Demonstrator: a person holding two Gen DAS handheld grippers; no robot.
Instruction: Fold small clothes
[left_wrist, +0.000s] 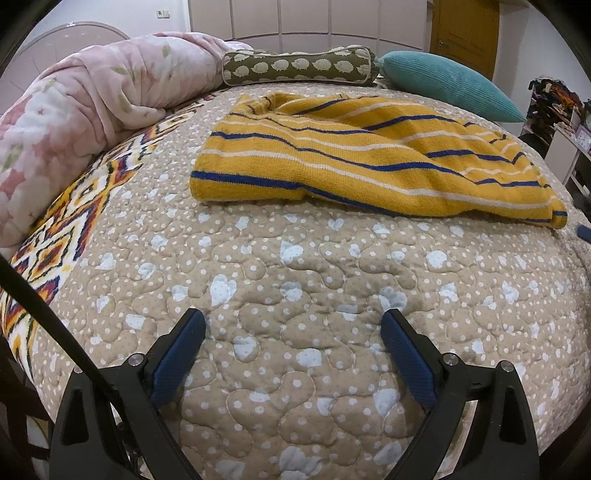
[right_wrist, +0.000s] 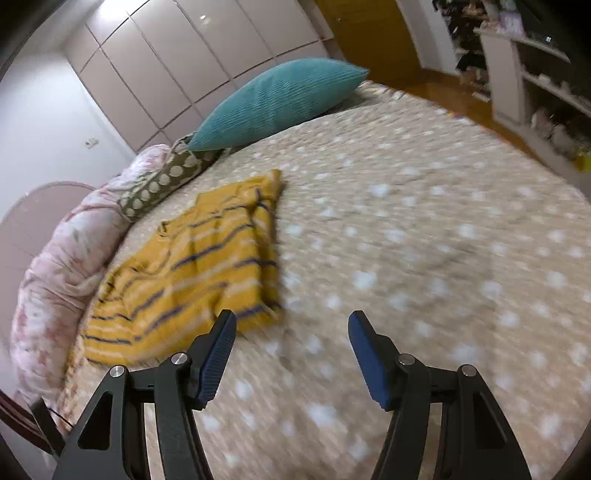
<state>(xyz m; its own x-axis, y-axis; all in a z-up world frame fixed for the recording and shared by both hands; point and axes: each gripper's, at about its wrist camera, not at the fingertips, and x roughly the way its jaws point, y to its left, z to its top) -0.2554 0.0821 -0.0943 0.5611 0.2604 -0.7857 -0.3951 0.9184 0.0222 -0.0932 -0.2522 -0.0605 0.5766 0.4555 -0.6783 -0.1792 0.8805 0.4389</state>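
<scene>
- Left gripper (left_wrist: 293, 325) is hovering over bare quilt (left_wrist: 295, 280), jaws spread wide, nothing between the blue pads (left_wrist: 404, 352).
- Right gripper (right_wrist: 291, 325) is also hanging above the quilt (right_wrist: 424, 258), jaws wide apart, holding nothing; this view is motion-blurred.
- Yellow striped garment (left_wrist: 369, 158) is lying on the quilt, bunched and partly folded over itself, with blue and white stripes running across it.
- In the left wrist view the garment is sitting toward the far edge of the bed, short of the pillows, well apart from the left fingers.
- In the right wrist view the garment (right_wrist: 184, 266) is lying to the left of the gripper; its near corner is appearing just beyond the left fingertip (right_wrist: 225, 325), contact cannot be told through the blur.
- Teal pillow (left_wrist: 450, 85) is resting at the far right corner of the bed, also showing in the right view (right_wrist: 280, 99).
- Hedgehog-print bolster (left_wrist: 299, 68) is lying along the far edge, just beside the teal pillow, seen again at (right_wrist: 162, 181).
- Pink floral blanket (left_wrist: 81, 110) is heaped along the left edge of the bed, showing in the right view too (right_wrist: 59, 258).
- Patterned orange throw (left_wrist: 66, 236) is running along the left edge under the blanket.
- White shelving (right_wrist: 535, 74) is standing off the bed's right side.
</scene>
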